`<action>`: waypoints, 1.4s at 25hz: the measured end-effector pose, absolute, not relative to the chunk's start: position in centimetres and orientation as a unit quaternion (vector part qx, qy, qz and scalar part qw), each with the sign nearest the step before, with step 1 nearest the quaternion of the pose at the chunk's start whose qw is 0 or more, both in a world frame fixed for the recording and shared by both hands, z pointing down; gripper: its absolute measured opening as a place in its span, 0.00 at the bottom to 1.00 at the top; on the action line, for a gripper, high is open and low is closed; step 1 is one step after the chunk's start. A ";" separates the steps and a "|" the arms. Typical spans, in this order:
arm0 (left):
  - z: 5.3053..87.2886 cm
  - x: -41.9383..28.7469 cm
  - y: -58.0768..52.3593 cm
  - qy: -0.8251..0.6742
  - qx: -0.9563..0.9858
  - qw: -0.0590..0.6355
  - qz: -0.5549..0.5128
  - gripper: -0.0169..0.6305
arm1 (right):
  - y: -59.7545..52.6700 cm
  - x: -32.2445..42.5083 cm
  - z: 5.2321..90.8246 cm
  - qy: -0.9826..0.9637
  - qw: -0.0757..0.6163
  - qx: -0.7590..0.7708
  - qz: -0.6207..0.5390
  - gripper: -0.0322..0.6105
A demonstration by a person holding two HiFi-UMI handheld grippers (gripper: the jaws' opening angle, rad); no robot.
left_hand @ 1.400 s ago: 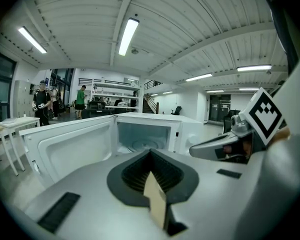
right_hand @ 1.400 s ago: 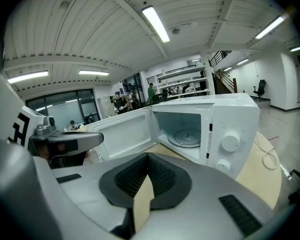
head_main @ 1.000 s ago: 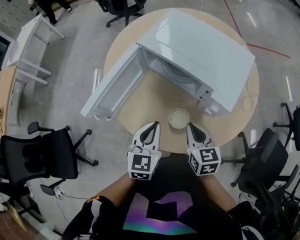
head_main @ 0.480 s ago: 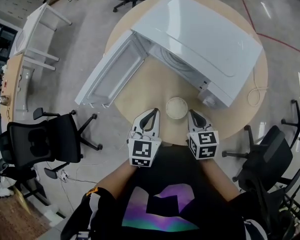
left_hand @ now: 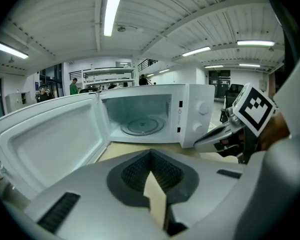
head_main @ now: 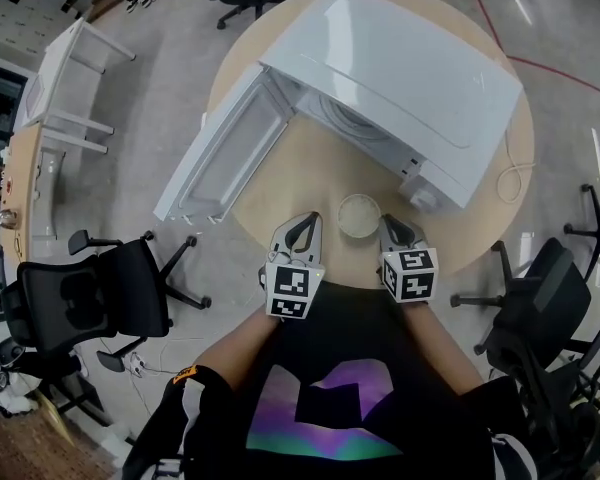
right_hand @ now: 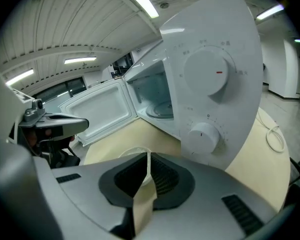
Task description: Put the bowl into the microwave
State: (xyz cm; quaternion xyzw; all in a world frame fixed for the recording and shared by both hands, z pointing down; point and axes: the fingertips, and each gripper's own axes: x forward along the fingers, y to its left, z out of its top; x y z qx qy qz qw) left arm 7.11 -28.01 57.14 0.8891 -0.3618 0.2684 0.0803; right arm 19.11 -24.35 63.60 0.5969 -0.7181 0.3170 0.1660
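Left tongs (head_main: 304, 222) and right tongs (head_main: 391, 225) edged forward; bowl (head_main: 358, 215) between.

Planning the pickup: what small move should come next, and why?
Probably open the right gripper and ease it onto the bowl rim: it is shut, the bowl sits untouched just ahead, and the microwave stands open.

**Location: open-plan office or lab hall**

Black swivel office chairs (head_main: 90, 303) stand around a round light-wood table (head_main: 315, 183) on a polished grey floor (head_main: 160, 98) marked with red lines (head_main: 543, 72). White desks (head_main: 65, 78), long fluorescent ceiling tubes (left_hand: 110, 14) and open storage racks (left_hand: 112, 76) indicate a workplace
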 end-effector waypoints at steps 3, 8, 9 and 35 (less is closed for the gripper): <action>57.8 7.1 -28.6 -0.349 0.893 0.082 0.271 0.10 | -24.5 19.1 64.1 -0.705 0.164 0.607 0.328 0.08; 58.7 7.4 -28.8 -0.328 0.899 0.097 0.271 0.10 | -24.5 19.0 65.2 -0.687 0.158 0.614 0.356 0.08; 58.7 7.5 -28.9 -0.326 0.900 0.100 0.271 0.10 | -24.5 19.0 65.4 -0.684 0.156 0.614 0.361 0.08; 59.6 7.4 -29.8 -0.315 0.902 0.120 0.271 0.10 | -24.6 18.0 69.1 -0.649 0.122 0.595 0.459 0.15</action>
